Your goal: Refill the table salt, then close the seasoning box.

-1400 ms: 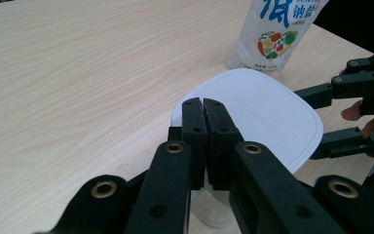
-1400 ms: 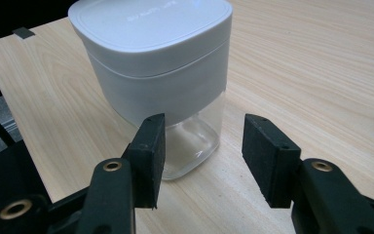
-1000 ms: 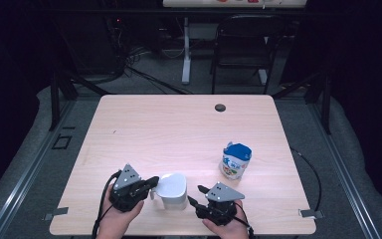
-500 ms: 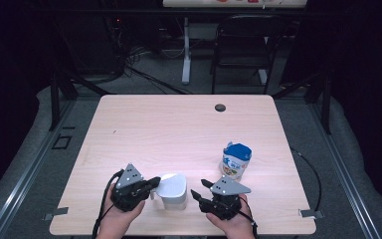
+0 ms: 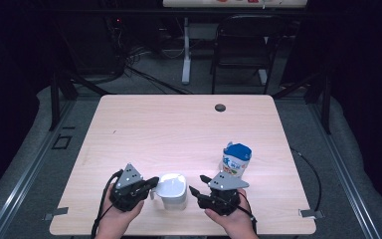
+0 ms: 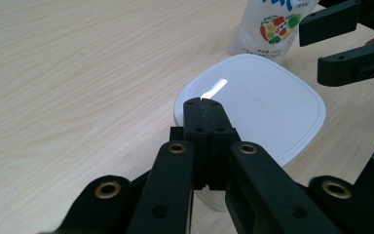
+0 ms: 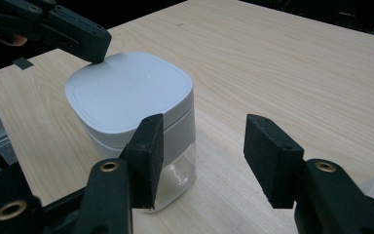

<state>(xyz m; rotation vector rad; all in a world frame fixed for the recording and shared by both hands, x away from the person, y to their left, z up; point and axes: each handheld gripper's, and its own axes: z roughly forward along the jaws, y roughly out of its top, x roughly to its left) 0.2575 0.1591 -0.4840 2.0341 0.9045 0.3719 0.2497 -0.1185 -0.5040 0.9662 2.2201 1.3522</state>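
Observation:
A clear jar with a white square lid [image 5: 171, 185] [image 6: 258, 102] [image 7: 126, 92] stands near the table's front edge. My left gripper [image 5: 154, 181] [image 6: 202, 105] [image 7: 97, 48] is shut, and its tip rests against the lid's left rim. My right gripper [image 5: 197, 183] [image 7: 207, 141] [image 6: 314, 51] hovers just right of the jar, pointing at it. Its jaws stand open and have just been opening a little. Only bare table shows between the pads. A white pouch with a blue cap [image 5: 237, 159] [image 6: 272, 24] stands behind the right gripper.
The light wooden table [image 5: 179, 129] stretches far beyond the jar, with a black grommet [image 5: 220, 107] near its far edge. A chair [image 5: 243, 45] and cables lie on the floor behind the table. The front edge is close under both hands.
My right gripper has lifted a little beside the jar. The left gripper and the jar have stayed put.

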